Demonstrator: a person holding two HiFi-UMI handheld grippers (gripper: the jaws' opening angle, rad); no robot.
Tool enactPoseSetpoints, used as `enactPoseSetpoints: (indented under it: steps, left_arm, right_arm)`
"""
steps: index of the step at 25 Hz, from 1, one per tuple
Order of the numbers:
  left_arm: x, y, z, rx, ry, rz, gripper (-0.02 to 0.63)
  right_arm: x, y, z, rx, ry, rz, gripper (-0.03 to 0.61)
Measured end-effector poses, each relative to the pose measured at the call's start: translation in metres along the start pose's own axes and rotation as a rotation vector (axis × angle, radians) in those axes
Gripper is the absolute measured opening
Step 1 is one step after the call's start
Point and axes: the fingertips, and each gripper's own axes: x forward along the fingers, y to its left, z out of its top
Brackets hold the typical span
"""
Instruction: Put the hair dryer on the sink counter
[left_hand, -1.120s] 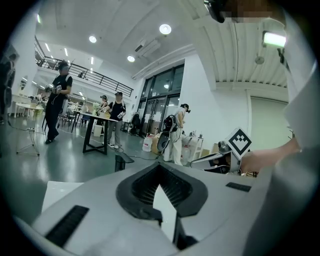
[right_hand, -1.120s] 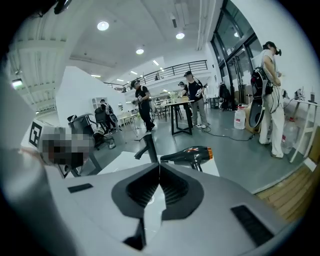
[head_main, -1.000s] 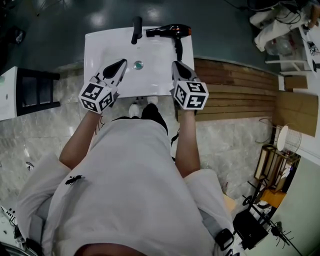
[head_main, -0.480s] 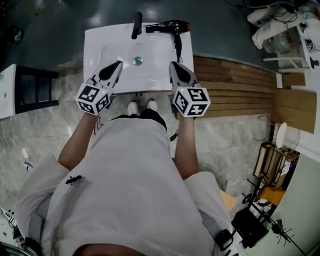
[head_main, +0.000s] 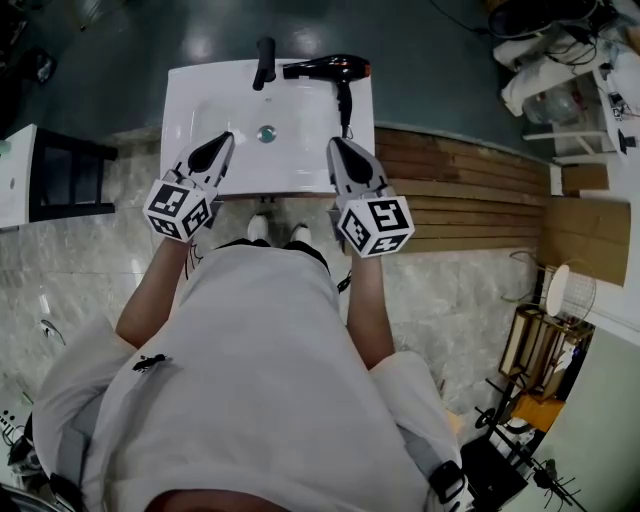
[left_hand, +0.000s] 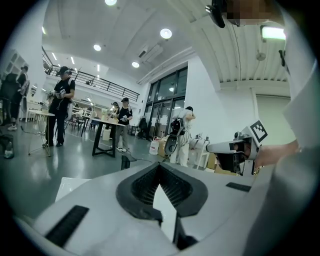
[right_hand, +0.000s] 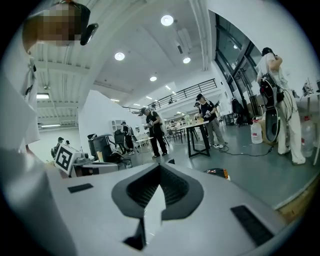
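The black hair dryer (head_main: 330, 70) with an orange rear end lies on the white sink counter (head_main: 200, 90), at its back right, handle pointing toward me. A sliver of the hair dryer (right_hand: 217, 173) shows past the right jaws. My left gripper (head_main: 225, 137) hovers over the counter's front left, shut and empty. My right gripper (head_main: 333, 143) hovers over the front right, just short of the handle, shut and holding nothing. In both gripper views the jaws meet at a point, left gripper (left_hand: 160, 172) and right gripper (right_hand: 160, 172), aimed level over the room.
A black faucet (head_main: 265, 62) stands at the counter's back, the drain (head_main: 266, 133) in the basin. A black-framed stand (head_main: 70, 180) is to the left, a slatted wooden platform (head_main: 470, 190) to the right. Several people and tables (left_hand: 107, 125) fill the hall beyond.
Both grippers have drawn back slightly toward the counter's front edge and closer to my body. The hair dryer stays in place on the counter.
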Motion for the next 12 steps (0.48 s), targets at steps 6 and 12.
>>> enactPoseSetpoints:
  steps: [6, 12]
  left_arm:
    - [0.007, -0.021, 0.008, 0.001, -0.019, 0.035, 0.003]
    - [0.012, -0.045, 0.016, 0.009, -0.031, 0.055, 0.003]
  right_arm:
    - [-0.018, -0.014, 0.013, -0.027, -0.016, 0.044, 0.008]
    - [-0.038, -0.022, 0.025, -0.052, -0.04, 0.078, 0.008]
